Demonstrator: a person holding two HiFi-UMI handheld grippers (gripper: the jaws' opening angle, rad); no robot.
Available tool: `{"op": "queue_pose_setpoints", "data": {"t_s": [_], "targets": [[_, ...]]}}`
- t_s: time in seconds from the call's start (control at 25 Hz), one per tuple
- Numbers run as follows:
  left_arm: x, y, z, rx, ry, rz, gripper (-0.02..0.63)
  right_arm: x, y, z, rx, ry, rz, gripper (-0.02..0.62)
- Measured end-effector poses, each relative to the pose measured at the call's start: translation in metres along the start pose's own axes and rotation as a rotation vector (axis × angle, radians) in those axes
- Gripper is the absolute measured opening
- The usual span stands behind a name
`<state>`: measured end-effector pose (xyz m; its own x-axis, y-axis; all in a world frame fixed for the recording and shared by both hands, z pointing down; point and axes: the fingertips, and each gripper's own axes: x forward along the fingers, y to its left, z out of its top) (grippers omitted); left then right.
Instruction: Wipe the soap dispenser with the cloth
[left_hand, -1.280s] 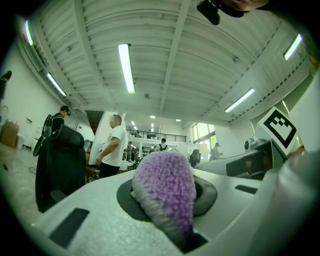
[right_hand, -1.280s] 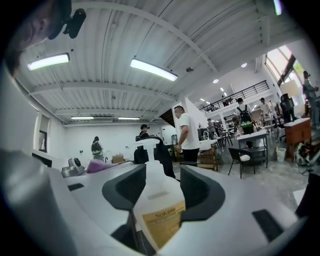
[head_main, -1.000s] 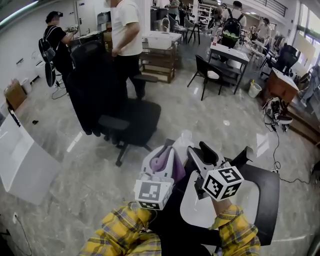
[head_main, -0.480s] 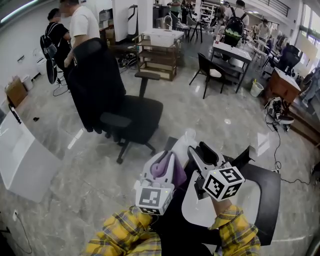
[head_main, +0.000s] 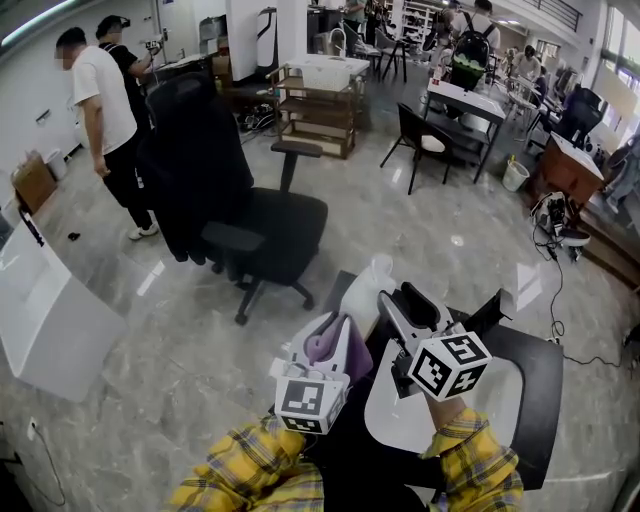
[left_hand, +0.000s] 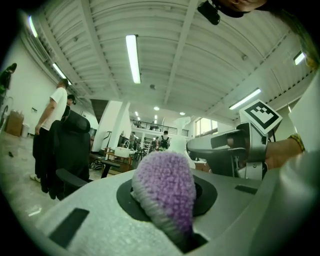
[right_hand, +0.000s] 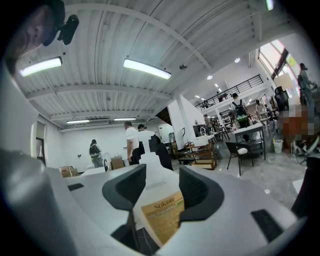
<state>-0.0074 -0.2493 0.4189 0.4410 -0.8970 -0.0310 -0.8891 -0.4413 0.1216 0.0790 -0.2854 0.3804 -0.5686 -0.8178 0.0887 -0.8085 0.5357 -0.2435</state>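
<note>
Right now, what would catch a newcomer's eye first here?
The fluffy purple cloth is clamped in the left gripper, low in the centre of the head view. Just right of it, the right gripper grips a white soap dispenser. Beyond them stands a black office chair.

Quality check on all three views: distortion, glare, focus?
Head view: strong fisheye bending, small glare spots on the glossy floor. Left gripper view: dark corner vignette, purple cloth close and slightly soft, ceiling tube light blown out. Right gripper view: same vignette, soap dispenser label legible, background sharp.
</note>
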Motion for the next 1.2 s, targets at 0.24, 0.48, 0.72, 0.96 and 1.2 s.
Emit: {"op": "queue_pose_setpoints", "data": {"t_s": [0.24,0.48,0.72,0.96,1.2], "targets": [[0.002,0.0,-0.022,0.003,0.044,-0.003,0.055,-0.004,-0.003,-0.003,-0.001,0.006,-0.006,0.191],[0.003,0.004,-0.053,-0.003,0.125,0.001,0.055,-0.006,-0.008,-0.006,0.002,0.014,-0.019,0.19],[0.005,0.007,-0.089,-0.013,0.223,-0.01,0.057,-0.005,-0.008,-0.014,0.004,0.03,-0.016,0.19],[0.006,0.008,-0.106,-0.011,0.269,-0.025,0.057,-0.009,-0.011,-0.016,0.007,0.031,-0.022,0.19],[0.004,0.008,-0.122,-0.004,0.317,-0.026,0.057,-0.014,-0.007,-0.013,-0.013,0.032,-0.01,0.192]]}}
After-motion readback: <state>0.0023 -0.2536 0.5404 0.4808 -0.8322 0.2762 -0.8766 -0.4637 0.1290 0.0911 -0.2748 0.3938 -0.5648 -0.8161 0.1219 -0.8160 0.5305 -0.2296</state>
